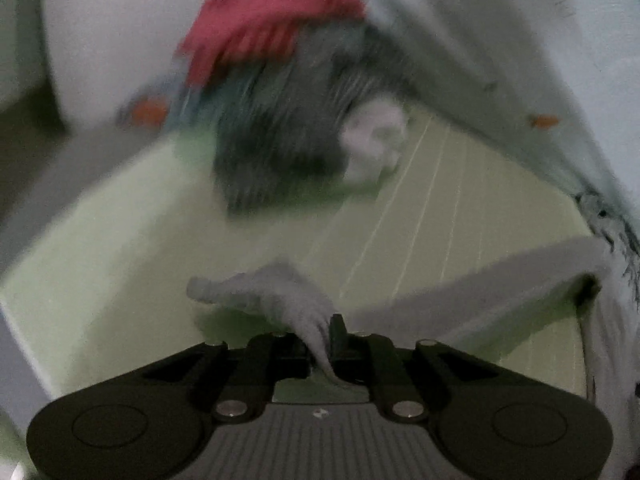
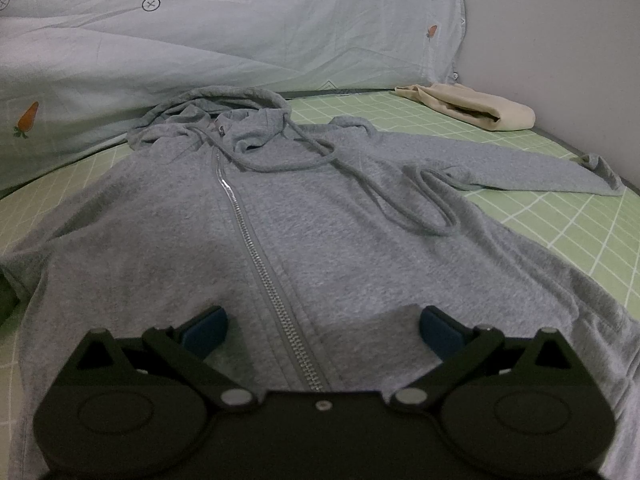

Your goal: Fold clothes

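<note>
left wrist view first: it's smeared with blur, but the left gripper (image 1: 322, 340) has its jaws nearly together with a pinch of grey fabric caught between the tips, which looks to me like the cuff of a sleeve (image 1: 276, 296) of the hoodie. the cloth trails up and off to the left from the tips, and a longer band of the same grey runs away to the right edge of the picture, low over the green grid sheet (image 1: 460, 216). far behind there's a dark grey heap with a red bit (image 1: 260, 28) on top and a pale bedcover hanging in from the right, too blurry to name properly. right wrist view: way clearer. the grey zip hoodie (image 2: 320, 240) lies flat and face up on the green checked sheet, hood at the far end against the carrot-print quilt (image 2: 120, 60), hem at the near end, so its long axis runs straight away from the right gripper (image 2: 320, 332). that gripper hangs over the near hem with jaws spread wide and nothing in them, zip (image 2: 260, 264) running up between the two blue pads (image 2: 208, 330). one sleeve stretches out to the far right, and a folded beige garment (image 2: 472, 110) sits beyond it in the far right corner. my read: the left side sleeve is the one in hand, so the fold would go inward across the body toward the zip, and the left hand is the one placed for it.
</note>
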A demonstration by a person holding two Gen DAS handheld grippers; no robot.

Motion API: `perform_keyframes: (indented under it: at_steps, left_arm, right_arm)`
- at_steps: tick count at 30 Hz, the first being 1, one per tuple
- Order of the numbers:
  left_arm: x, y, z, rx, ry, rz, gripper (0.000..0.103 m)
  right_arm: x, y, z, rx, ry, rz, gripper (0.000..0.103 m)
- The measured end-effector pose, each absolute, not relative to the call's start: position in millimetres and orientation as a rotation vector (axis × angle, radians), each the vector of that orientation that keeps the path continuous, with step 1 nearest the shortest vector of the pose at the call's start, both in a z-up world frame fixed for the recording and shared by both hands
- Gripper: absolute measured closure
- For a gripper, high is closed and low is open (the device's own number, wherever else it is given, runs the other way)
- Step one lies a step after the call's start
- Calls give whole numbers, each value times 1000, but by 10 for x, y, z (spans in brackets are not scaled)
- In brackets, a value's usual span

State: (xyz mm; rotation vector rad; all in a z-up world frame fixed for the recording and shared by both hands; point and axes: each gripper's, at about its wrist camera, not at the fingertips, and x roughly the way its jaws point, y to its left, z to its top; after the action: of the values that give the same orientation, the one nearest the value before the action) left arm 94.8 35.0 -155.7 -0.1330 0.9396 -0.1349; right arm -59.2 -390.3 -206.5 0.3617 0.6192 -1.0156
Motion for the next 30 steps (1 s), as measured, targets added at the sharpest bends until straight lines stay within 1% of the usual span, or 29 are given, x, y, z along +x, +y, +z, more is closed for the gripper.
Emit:
perform_keyframes:
  at_steps: [1, 2, 3, 4, 6, 7, 11, 12, 19, 23, 25, 27, 28, 29, 30]
  left_arm:
    - [923, 389, -1592, -151, 970, -133, 86]
    - [899, 427, -1614, -164, 989, -131, 80]
    - [877, 456, -1622, -166, 997, -124, 73]
    - [853, 482, -1623, -160, 999, -112, 69]
    - [808, 546, -1615, -148, 1002, -94, 59]
    - [782, 586, -1613, -152, 1003, -87, 57]
    - [736, 789, -1623, -222, 991, -67, 42]
    - [749, 827, -1634, -238, 991, -65, 40]
    - [910, 826, -1750, -308, 1005, -86, 39]
    - [988, 728, -1791, -283, 982, -104, 42]
    - [1034, 668, -1799, -248, 964, -93, 49]
    - [1097, 605, -1802, -211, 956, -76, 69]
    - [1129, 599, -1806, -222, 957, -75, 75]
    - [1167, 604, -1814, -255, 964, -80, 86]
    - [1203, 611, -1823, -289, 972, -86, 89]
  right_arm:
    - [-590, -3901, -2065, 362, 619, -1016, 0]
    - [-588, -3902, -2065, 362, 619, -1017, 0]
    - [-588, -3902, -2066, 362, 619, -1017, 0]
    - [-587, -3902, -2066, 362, 619, -1017, 0]
    - [-589, -3905, -2066, 361, 619, -1016, 0]
    - [-586, -3902, -2066, 361, 619, -1017, 0]
    - [-589, -3902, -2066, 358, 620, -1016, 0]
    - [-592, -3904, -2065, 358, 620, -1015, 0]
    - [-593, -3902, -2066, 358, 620, -1013, 0]
    - [-590, -3897, -2066, 357, 621, -1013, 0]
    - [-586, -3893, -2067, 357, 621, -1013, 0]
    - [-587, -3897, -2066, 357, 621, -1013, 0]
    - [-587, -3899, -2066, 357, 621, -1013, 0]
    - [-590, -3902, -2066, 357, 621, -1012, 0]
    - [-592, -3905, -2066, 356, 621, -1011, 0]
